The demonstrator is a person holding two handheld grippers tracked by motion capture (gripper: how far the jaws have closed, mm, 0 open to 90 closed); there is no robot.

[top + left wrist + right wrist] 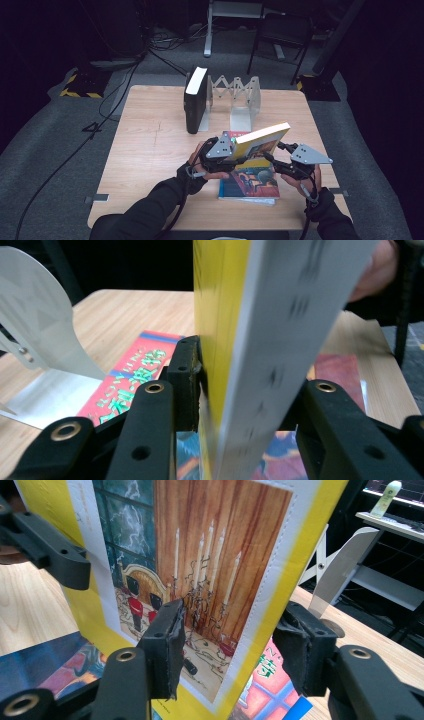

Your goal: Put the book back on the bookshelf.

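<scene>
A yellow book (pixel 261 137) is held tilted above the table, its painted cover (pixel 200 565) facing my right gripper. My left gripper (pixel 231 149) is shut on the book's left end; in the left gripper view the jaws (pixel 240 375) clamp its page edge (pixel 280 340). My right gripper (pixel 281 159) sits under the book's right end with its jaws (pixel 235 640) apart, one pad (pixel 167 645) before the cover and the other past the yellow border. A second colourful book (pixel 250 181) lies flat on the wooden table (pixel 150 150) underneath, with its red cover (pixel 130 375) showing in the left gripper view.
A metal expanding book rack (pixel 235 95) stands at the table's far middle, with a thick black book (pixel 195 100) upright at its left end. One rack plate (pixel 45 325) is close on the left gripper's left. A chair (pixel 282 30) stands beyond the table.
</scene>
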